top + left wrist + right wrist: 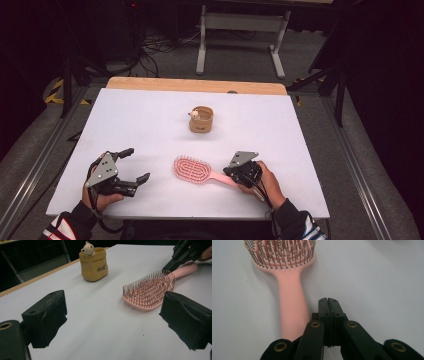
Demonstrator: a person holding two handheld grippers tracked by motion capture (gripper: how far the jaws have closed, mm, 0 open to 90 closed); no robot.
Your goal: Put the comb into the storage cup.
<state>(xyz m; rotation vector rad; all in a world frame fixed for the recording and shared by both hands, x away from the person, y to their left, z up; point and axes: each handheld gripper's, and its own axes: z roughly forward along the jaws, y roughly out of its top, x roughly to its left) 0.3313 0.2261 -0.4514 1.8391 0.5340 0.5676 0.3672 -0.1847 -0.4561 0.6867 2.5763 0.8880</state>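
A pink hairbrush (192, 170) lies bristles up on the white table (150, 115), its handle pointing to the right. My right gripper (228, 171) is shut with nothing between its jaws; in the right gripper view it (328, 300) rests on the table just beside the hairbrush's (289, 300) handle. The left gripper (139, 164) is open at the front left, apart from the brush. From the left gripper view, the gripper (112, 320) frames bare table, with the hairbrush (150, 290) ahead to the right and the right gripper (167, 269) at the brush's neck.
A small tan pot (201, 120) with a little animal figure on its rim stands at mid-table, behind the brush; it is also in the left gripper view (93, 265). The table's wooden far edge (195, 85) runs behind it. A grey frame stands on the floor beyond.
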